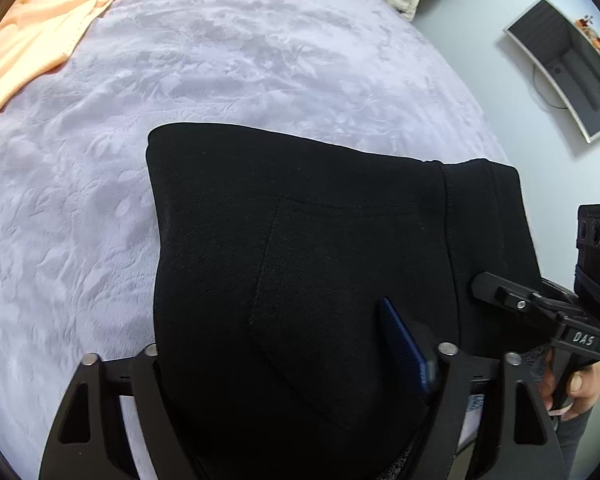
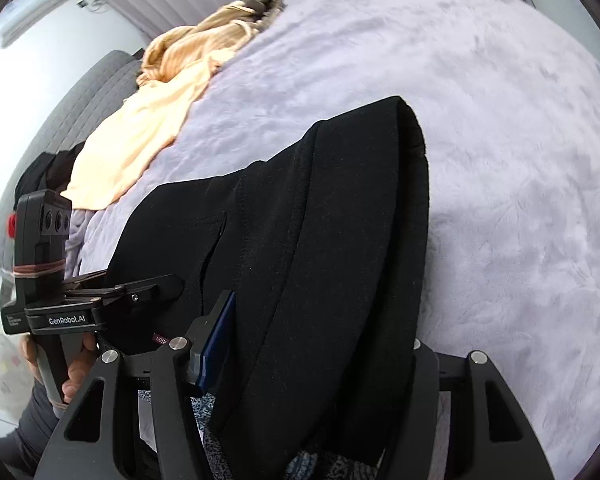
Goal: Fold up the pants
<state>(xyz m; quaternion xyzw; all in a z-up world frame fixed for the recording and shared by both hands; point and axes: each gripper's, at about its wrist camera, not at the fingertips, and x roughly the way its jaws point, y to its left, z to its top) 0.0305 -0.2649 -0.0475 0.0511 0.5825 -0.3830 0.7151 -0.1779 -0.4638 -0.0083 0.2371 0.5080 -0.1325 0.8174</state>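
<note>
Lilac bedspread (image 1: 228, 60), white wall (image 1: 468, 80)

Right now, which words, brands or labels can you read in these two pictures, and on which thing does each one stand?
"DAS": on the body of the right gripper, seen from the left wrist.
"GenRobot.AI": on the body of the left gripper, seen from the right wrist.
Small white print left of "GenRobot.AI": too small to read.
Dark red tag on the black pants: letters upside down and cut off, not readable.
</note>
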